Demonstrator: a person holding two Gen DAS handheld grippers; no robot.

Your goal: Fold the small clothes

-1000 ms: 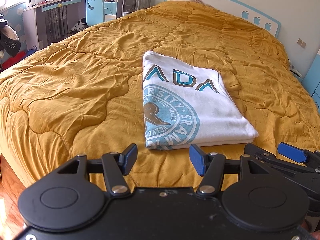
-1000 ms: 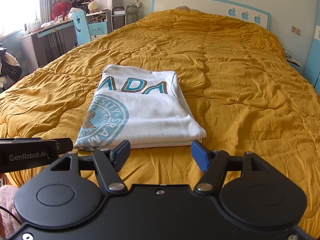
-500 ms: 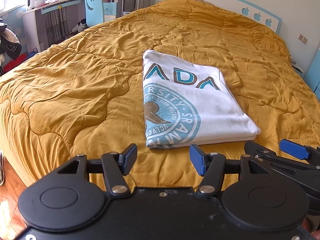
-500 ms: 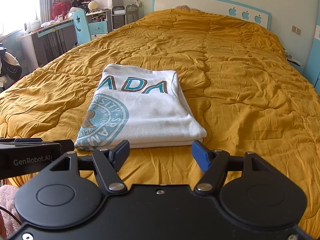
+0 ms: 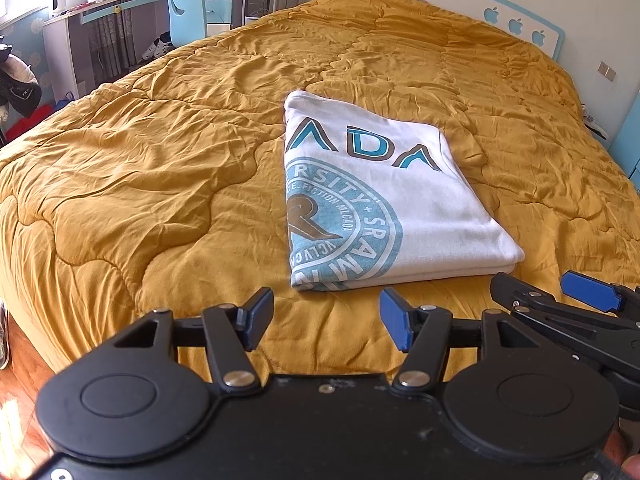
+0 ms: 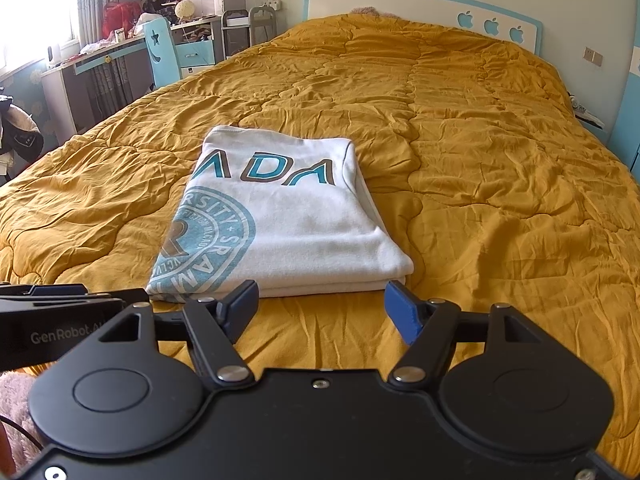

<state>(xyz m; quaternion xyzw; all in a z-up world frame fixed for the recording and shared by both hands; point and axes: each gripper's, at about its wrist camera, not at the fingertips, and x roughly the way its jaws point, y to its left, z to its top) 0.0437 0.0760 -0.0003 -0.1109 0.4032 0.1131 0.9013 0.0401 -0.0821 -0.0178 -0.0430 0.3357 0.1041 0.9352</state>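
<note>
A white T-shirt [image 5: 384,200] with a teal round print lies folded into a flat rectangle on the mustard quilt [image 5: 160,152]; the right wrist view shows the same shirt [image 6: 288,220]. My left gripper [image 5: 326,320] hovers just short of the shirt's near edge, open, nothing between its blue pads. My right gripper [image 6: 322,312] hangs likewise in front of the near edge, open and empty. In the left wrist view one blue fingertip [image 5: 590,297] of the right gripper shows at the right edge. The left gripper's black body [image 6: 60,320] shows at the left of the right wrist view.
The quilt covers a wide bed with a white and blue headboard [image 6: 420,4]. A desk and a blue chair [image 5: 186,4] stand beyond the bed's left side. Wooden floor [image 5: 16,380] shows at the lower left. Bare quilt lies on both sides of the shirt.
</note>
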